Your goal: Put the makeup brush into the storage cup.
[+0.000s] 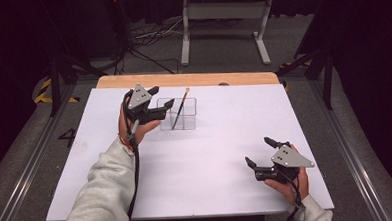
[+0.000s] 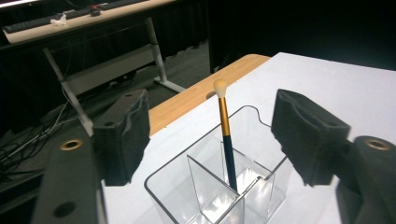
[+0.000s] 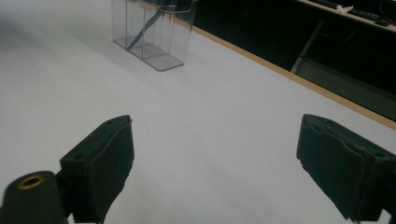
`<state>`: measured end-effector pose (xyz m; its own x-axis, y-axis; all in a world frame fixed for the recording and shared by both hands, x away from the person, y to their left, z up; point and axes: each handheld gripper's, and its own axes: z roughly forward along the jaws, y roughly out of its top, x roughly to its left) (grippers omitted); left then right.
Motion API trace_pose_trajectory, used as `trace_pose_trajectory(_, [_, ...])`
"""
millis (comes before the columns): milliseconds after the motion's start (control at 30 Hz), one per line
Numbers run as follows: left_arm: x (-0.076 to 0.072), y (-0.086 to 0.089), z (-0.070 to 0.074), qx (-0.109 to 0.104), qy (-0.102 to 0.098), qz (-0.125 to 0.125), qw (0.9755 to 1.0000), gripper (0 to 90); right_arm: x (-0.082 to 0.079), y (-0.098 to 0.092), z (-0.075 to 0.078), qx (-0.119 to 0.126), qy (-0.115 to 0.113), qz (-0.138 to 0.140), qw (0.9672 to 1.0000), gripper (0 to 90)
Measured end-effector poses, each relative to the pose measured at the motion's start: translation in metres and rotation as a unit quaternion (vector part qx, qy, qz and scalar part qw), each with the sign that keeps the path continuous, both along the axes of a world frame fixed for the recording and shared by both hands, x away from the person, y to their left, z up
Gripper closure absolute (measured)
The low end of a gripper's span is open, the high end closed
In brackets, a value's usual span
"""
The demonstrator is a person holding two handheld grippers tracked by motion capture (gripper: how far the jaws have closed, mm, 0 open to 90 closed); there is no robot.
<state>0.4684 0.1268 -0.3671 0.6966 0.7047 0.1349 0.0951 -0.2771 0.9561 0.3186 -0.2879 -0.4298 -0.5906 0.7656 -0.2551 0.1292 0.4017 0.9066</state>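
A clear plastic organizer (image 1: 190,114) with divided compartments stands on the white table (image 1: 226,154), left of centre toward the back. A makeup brush (image 1: 180,108) with a dark handle, gold ferrule and pale tip leans upright in it. My left gripper (image 1: 163,97) hovers just left of the organizer, open. In the left gripper view the brush (image 2: 225,135) rises beyond the gap between the two pads (image 2: 123,137), and neither pad touches it. My right gripper (image 1: 258,151) rests open near the front right of the table, with nothing between its pads (image 3: 109,168). It faces the organizer (image 3: 154,32) far off.
A wooden strip (image 1: 182,80) runs along the table's far edge. Beyond it, on the floor, stand a white metal frame (image 1: 225,19) and loose cables (image 1: 145,35). Dark stands flank the table on both sides.
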Motion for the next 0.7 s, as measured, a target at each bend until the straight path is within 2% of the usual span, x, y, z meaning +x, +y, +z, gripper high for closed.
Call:
trace_pose_trajectory(100, [-0.004, 0.002, 0.001, 0.003, 0.002, -0.002, 1.0000, 20.4, 0.000, 0.000, 0.000, 0.000, -0.001, 0.001, 1.0000, 12.1])
trace_pose_trajectory(300, [-0.014, 0.007, 0.004, 0.022, -0.009, 0.007, 0.9997, 11.9, -0.001, 0.001, 0.000, 0.001, -0.002, 0.001, 1.0000, 12.1])
trace_pose_trajectory(367, [-0.016, 0.008, 0.004, 0.021, -0.011, 0.007, 0.9997, 10.2, -0.001, 0.001, 0.000, 0.001, -0.002, 0.001, 1.0000, 12.1])
trace_pose_trajectory(500, [-0.022, 0.010, 0.004, 0.021, -0.014, -0.002, 0.9997, 6.9, -0.001, 0.002, 0.001, -0.002, -0.003, 0.002, 1.0000, 12.1])
trace_pose_trajectory(567, [-0.025, 0.012, 0.003, 0.017, -0.009, -0.012, 0.9997, 5.6, -0.001, 0.002, 0.001, -0.002, -0.003, 0.002, 1.0000, 12.1])
trace_pose_trajectory(700, [-0.033, 0.016, 0.002, 0.018, -0.013, -0.038, 0.9990, 2.0, -0.001, 0.001, 0.001, -0.001, -0.003, 0.002, 1.0000, 12.1])
